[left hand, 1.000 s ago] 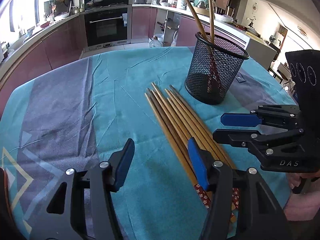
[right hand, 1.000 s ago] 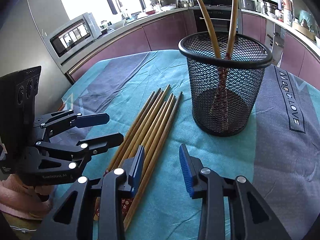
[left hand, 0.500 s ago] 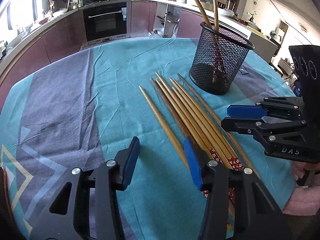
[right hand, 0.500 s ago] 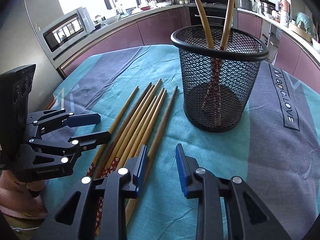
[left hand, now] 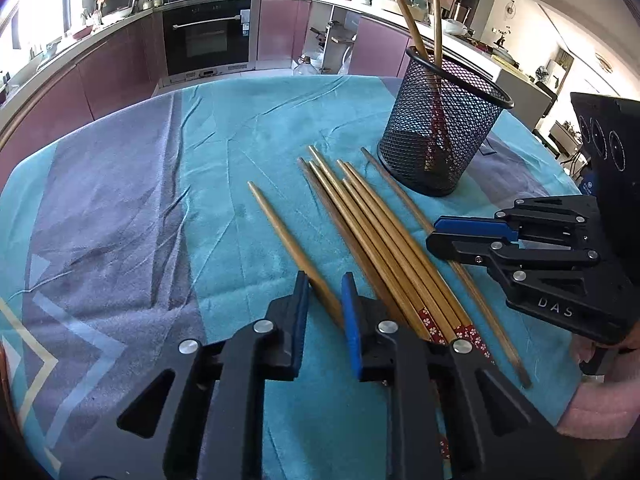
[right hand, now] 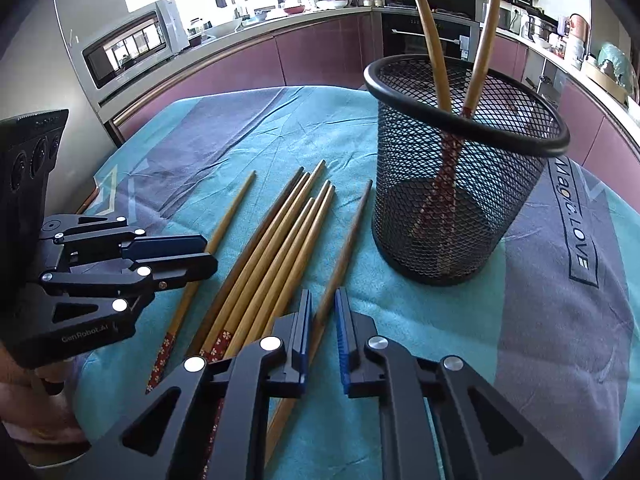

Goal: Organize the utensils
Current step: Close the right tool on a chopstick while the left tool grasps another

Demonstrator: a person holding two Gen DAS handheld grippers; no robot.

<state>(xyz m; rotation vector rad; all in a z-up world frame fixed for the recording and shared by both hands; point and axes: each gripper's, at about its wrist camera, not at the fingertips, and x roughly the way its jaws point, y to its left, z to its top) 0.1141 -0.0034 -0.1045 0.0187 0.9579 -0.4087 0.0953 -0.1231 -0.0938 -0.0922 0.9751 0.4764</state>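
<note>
So, both angled down over tablecloth [left hand: 240, 128], left gripper [left hand: 325, 284] just closing onto leftmost chopstick [left hand: 288, 240], right gripper [right hand: 322, 300] just closing onto rightmost chopstick [right hand: 348, 236].

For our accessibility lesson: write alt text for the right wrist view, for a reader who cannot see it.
The right gripper closes on a single chopstick lying apart from a bundle of chopsticks on a teal tablecloth. Beside them stands a black mesh holder with two chopsticks inside; the left gripper grips another at left.
</note>
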